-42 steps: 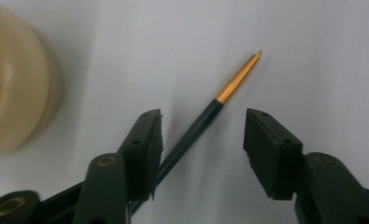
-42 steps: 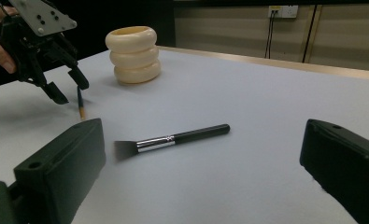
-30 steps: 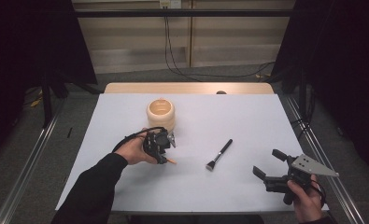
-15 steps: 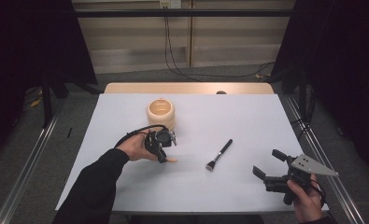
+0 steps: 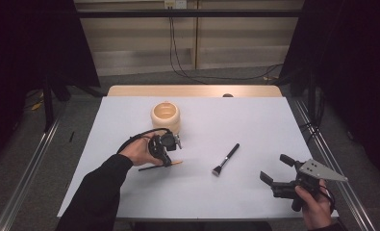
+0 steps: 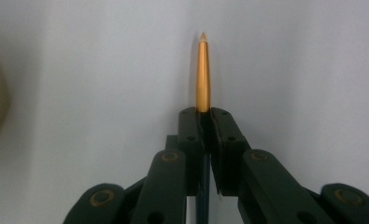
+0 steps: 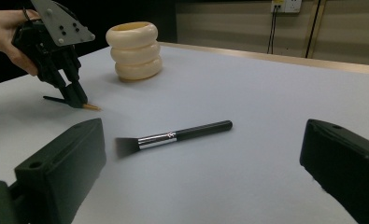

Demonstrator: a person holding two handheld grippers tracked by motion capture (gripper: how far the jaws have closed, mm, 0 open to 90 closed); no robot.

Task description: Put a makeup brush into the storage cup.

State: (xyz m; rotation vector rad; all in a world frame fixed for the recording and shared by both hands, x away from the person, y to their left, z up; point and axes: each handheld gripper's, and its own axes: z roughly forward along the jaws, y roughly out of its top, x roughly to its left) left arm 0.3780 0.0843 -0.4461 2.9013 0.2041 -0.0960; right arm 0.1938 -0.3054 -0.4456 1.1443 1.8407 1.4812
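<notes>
Two jaws of left gripper (image 6: 204,122) just closed on slim black pencil with orange tip (image 6: 202,70) — gripped low on white table (image 5: 235,192), ready for lifting; right gripper (image 5: 280,169) spread, idle — black makeup brush (image 5: 226,159) untouched.

High view: fixed above the near edge, facing forward and down; whole table (image 5: 255,120) in frame.
Left gripper view: close, looking straight down at the tabletop.
Right gripper view: low, near level, facing across.
Shared: makeup brush (image 5: 225,159) mid-frame, ringed holder (image 7: 134,50) upper left.
</notes>
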